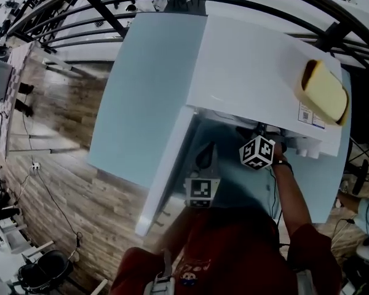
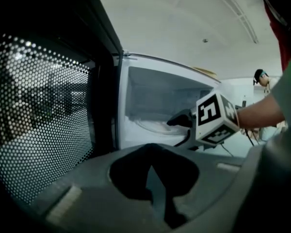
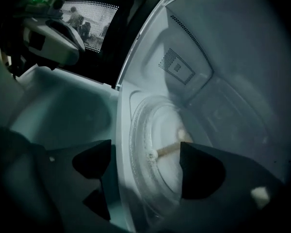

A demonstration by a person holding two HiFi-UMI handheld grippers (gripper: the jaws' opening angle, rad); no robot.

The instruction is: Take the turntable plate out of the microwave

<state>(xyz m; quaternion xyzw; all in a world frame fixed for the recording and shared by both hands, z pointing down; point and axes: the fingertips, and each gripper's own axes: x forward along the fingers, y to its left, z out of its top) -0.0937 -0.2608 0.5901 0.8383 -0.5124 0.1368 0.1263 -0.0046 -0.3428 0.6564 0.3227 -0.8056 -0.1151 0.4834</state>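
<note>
Sitting on pale table (image 1: 144,91), microwave (image 1: 252,66); wooden floor (image 1: 64,186)

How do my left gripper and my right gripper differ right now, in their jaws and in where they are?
The left gripper has its jaws together; the right gripper has its jaws wide apart. The right gripper reaches into the microwave toward the turntable plate; the left gripper sits outside, beside the open door. Neither holds anything.

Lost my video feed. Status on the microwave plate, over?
Left tool shut, empty, beside the open door. Right tool open, at the microwave front. Turntable plate seated inside, not gripped. Nothing blocking it.
</note>
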